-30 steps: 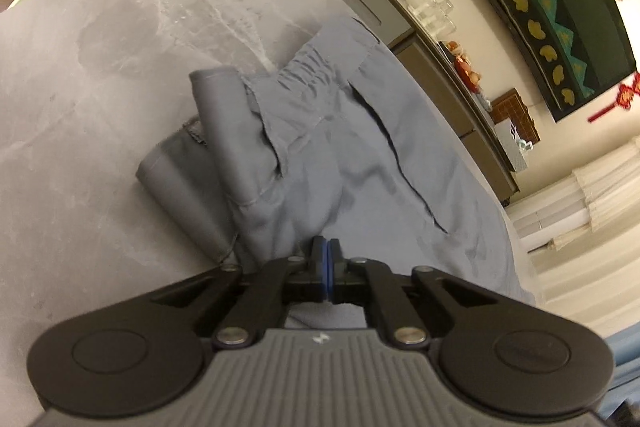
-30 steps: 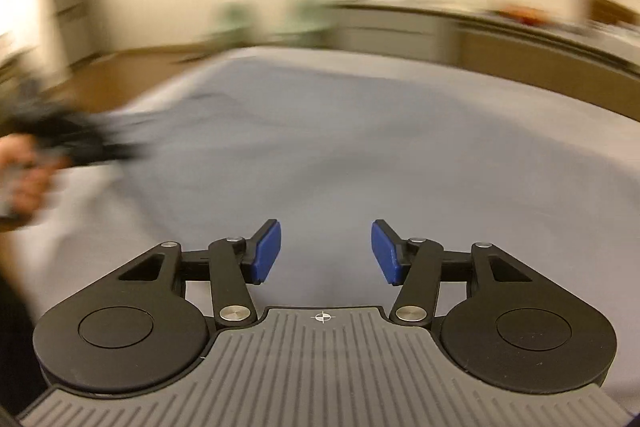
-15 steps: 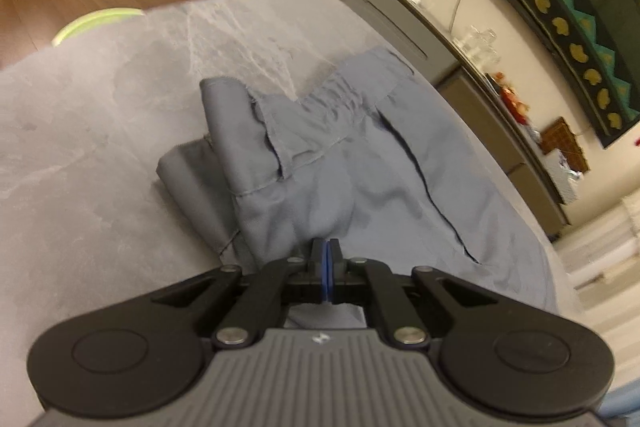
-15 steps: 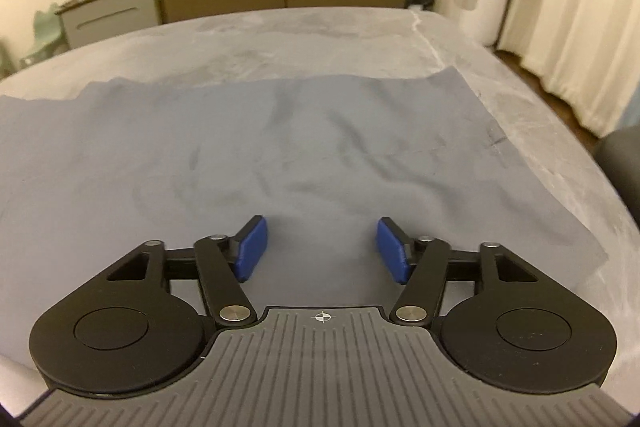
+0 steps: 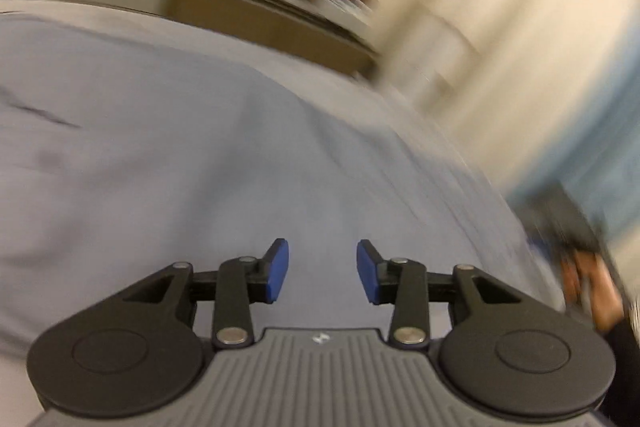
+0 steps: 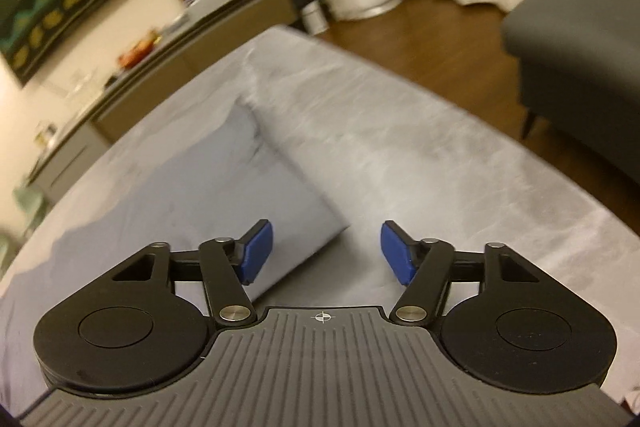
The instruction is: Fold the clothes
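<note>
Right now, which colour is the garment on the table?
Plain grey-blue garment; the right wrist view shows it best.

No readable text, labels, brands or numbers, only a small crosshair mark on the right gripper (image 6: 326, 251) housing

Garment (image 6: 224, 187) on table (image 6: 440, 155), left side

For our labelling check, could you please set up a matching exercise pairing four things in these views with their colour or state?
Things:
1. left gripper
2. grey-blue cloth garment
3. grey marble-patterned table
4. dark grey upholstered sofa

Descriptions:
A. lies flat, one corner by the right gripper
B. stands on the wooden floor
C. jaws apart, nothing between them
D. pale veins, bears the cloth

Pairs: 1-C, 2-A, 3-D, 4-B
</note>
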The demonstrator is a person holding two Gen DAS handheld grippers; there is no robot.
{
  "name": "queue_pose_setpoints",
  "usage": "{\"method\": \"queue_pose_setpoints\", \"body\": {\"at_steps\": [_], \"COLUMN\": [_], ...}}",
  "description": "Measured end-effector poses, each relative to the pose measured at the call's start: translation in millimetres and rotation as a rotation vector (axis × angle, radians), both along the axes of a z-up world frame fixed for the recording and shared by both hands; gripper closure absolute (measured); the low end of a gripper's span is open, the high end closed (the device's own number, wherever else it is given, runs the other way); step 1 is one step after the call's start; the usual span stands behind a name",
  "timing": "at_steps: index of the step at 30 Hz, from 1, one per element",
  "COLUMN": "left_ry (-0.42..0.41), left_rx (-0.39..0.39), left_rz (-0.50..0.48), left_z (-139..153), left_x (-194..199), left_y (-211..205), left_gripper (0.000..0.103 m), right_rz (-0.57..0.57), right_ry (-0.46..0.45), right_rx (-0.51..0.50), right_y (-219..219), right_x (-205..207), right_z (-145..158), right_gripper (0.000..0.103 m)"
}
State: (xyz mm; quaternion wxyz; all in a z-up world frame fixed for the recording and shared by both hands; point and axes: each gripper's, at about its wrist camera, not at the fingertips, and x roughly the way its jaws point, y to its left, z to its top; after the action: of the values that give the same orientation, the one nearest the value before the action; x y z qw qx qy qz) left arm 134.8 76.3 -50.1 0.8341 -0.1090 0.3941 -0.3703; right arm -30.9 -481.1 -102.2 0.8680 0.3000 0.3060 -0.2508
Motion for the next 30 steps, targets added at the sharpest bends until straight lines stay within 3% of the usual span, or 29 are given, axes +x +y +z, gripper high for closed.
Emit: {"method": "queue_pose_setpoints", "body": {"at_steps": [1,3,4,6,8,11,14,15,18,20,22,24,27,30], "left_ry": [-0.001,0.015,0.019,0.010,0.008,-0.006,-0.028,-0.035,-0.061,-0.074,-0.085,-0.098,-0.122,-0.158], "left_rx": [0.014,0.070,0.096,0.089,0.083,0.097,0.083,0.077,0.079,0.105,0.128,0.149,0.175,0.207], "left_rz": [-0.048,-0.097,-0.108,-0.103,-0.063,-0.031,-0.036,-0.042,-0.075,-0.079,-0.082,-0.090,-0.102,-0.062], "left_z": [-5.9,-19.6,-24.8,-26.0,-27.2,-22.3,-17.9,-16.1,-14.9,-18.2,-21.0,-22.5,-22.6,-22.1], "left_x": [-6.3,-14.8,-17.9,-20.7,-20.3,-14.9,-21.6,-23.9,-35.6,-45.4,-50.0,-52.5,-56.1,-55.2], "left_y": [-13.7,-29.8,-35.4,-37.7,-35.3,-33.1,-33.3,-33.5,-41.6,-47.1,-51.1,-54.4,-57.1,-59.9], "left_gripper": [0.063,0.063,0.063,0.060,0.060,0.060,0.058,0.056,0.051,0.050,0.050,0.050,0.049,0.051], "right_rz": [0.017,0.049,0.063,0.106,0.109,0.043,0.007,-0.003,-0.049,-0.077,-0.087,-0.080,-0.038,-0.019], "right_ry": [0.006,0.006,-0.017,-0.091,-0.106,-0.094,-0.238,-0.238,-0.085,-0.040,-0.059,-0.048,-0.049,-0.059], "right_rx": [0.001,-0.038,-0.073,-0.154,-0.176,-0.160,-0.103,-0.099,-0.111,-0.074,-0.105,-0.119,-0.108,-0.182], "right_y": [1.9,8.7,15.2,29.6,34.5,27.5,21.2,20.8,19.6,16.6,18.0,18.2,19.1,27.3], "right_x": [5.1,13.1,14.1,18.4,22.8,24.5,10.8,10.3,23.9,27.8,26.7,26.7,25.0,25.2], "right_z": [-3.0,-1.4,2.8,17.0,21.5,15.3,23.0,23.2,10.9,2.2,5.4,4.6,6.3,16.1], "right_gripper": [0.074,0.093,0.098,0.100,0.100,0.100,0.100,0.100,0.100,0.098,0.080,0.077,0.096,0.099]}}
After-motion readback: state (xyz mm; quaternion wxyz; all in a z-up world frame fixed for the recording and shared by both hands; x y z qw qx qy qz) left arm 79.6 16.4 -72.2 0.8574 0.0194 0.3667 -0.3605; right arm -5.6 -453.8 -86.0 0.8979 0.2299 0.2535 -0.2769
